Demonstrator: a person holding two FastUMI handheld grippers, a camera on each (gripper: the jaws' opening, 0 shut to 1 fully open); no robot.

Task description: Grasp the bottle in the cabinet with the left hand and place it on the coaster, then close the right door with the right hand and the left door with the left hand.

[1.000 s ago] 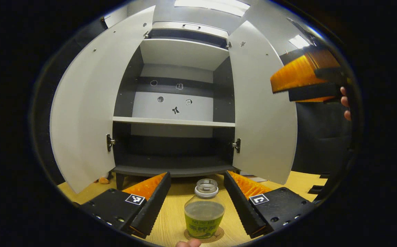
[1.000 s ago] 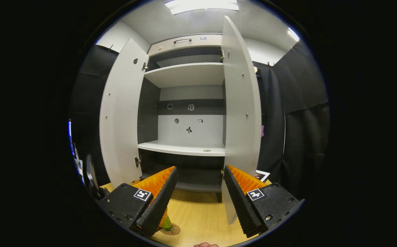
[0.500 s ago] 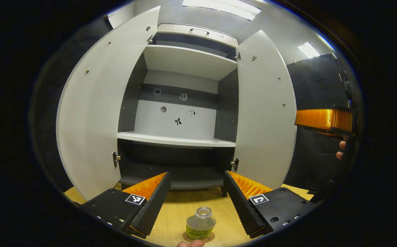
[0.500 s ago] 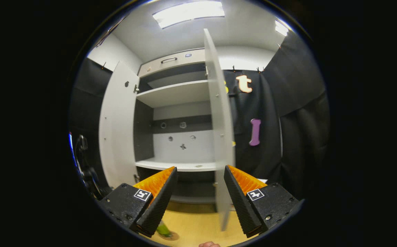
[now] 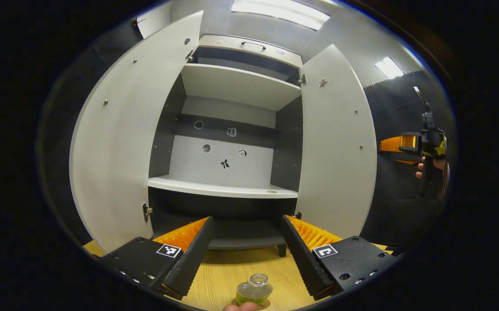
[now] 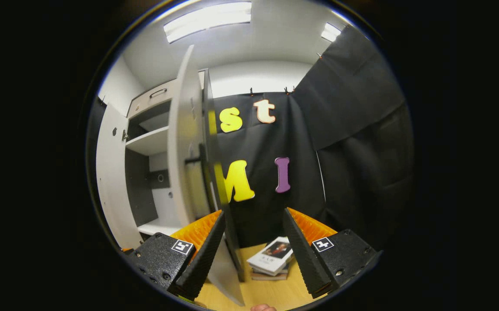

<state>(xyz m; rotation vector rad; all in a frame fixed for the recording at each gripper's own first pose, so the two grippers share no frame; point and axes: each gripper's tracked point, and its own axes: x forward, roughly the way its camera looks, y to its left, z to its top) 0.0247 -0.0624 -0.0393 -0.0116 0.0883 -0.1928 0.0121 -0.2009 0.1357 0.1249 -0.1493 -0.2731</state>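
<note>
Left gripper view has the left claw (image 5: 246,255) spread apart with the bottle (image 5: 254,292) just below its gap on the table (image 5: 221,276), while the right claw (image 6: 253,250) gapes beside the right door (image 6: 185,151).

Bottle (image 5: 254,290) on table (image 5: 223,272) before cabinet (image 5: 228,129).

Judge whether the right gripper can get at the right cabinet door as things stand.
Probably yes: the right gripper is open beside the right door, at its outer side, and nothing stands between them in the right gripper view.
</note>
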